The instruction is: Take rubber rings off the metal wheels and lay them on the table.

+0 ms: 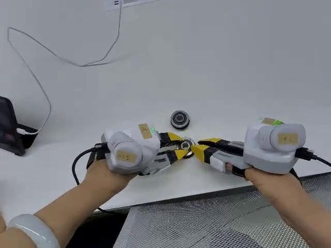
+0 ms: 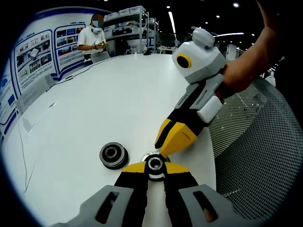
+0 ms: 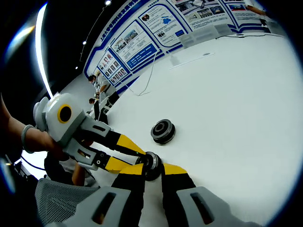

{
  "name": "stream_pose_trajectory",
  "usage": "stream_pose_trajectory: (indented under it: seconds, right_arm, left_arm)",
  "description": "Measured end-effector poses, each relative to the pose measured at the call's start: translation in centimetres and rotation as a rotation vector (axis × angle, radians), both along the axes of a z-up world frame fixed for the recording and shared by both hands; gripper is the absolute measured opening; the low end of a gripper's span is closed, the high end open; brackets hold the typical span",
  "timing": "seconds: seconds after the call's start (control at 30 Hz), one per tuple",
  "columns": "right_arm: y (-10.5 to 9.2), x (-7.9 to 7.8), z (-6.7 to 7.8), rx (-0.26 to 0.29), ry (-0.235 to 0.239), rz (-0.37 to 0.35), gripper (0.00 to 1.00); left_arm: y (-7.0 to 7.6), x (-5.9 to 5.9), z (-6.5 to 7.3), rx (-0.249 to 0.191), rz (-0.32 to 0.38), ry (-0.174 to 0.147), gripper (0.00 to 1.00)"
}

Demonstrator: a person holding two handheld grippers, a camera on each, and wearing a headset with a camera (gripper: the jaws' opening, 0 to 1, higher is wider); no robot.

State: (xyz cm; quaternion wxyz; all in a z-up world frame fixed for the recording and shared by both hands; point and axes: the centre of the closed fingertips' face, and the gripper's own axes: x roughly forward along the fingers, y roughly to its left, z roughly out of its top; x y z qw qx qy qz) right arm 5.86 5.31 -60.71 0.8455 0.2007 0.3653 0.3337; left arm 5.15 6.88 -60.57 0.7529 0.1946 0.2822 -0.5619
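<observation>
While left gripper [image 1: 181, 147] clamps 1 wheel [image 2: 155, 164] — right gripper [image 1: 200, 147] grips it too.

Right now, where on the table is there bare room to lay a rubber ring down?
Free: the broad white table beyond the loose wheel, right of the cable; also the strip between that wheel and the black device. Crowded: the near edge, where the left gripper and right gripper meet on the held wheel.
</observation>
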Motion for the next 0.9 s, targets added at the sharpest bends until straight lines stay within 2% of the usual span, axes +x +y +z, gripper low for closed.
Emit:
stream_pose_trajectory:
  seconds: [0.2,0.43,0.53,0.73,0.9]
  right_arm:
    - [0.0,-0.1,-0.6,0.038,0.066,-0.043,0.14]
    - [0.1,-0.5,-1.1,0.077,0.114,-0.064,0.14]
    - [0.0,-0.4,-1.2,0.117,0.145,-0.087,0.14]
    - [0.1,-0.5,-1.2,0.145,0.165,-0.093,0.14]
    - [0.4,-0.6,-0.6,0.18,0.174,-0.099,0.14]
  left_arm:
    - [0.0,0.0,0.0,-0.003,0.005,0.002,0.12]
    - [0.0,0.0,0.0,-0.009,0.006,0.005,0.12]
    - [-0.1,0.0,0.1,-0.01,0.007,0.006,0.12]
    - [0.0,0.0,0.0,-0.013,0.008,0.009,0.12]
    - [0.0,-0.1,0.0,-0.016,0.012,0.01,0.12]
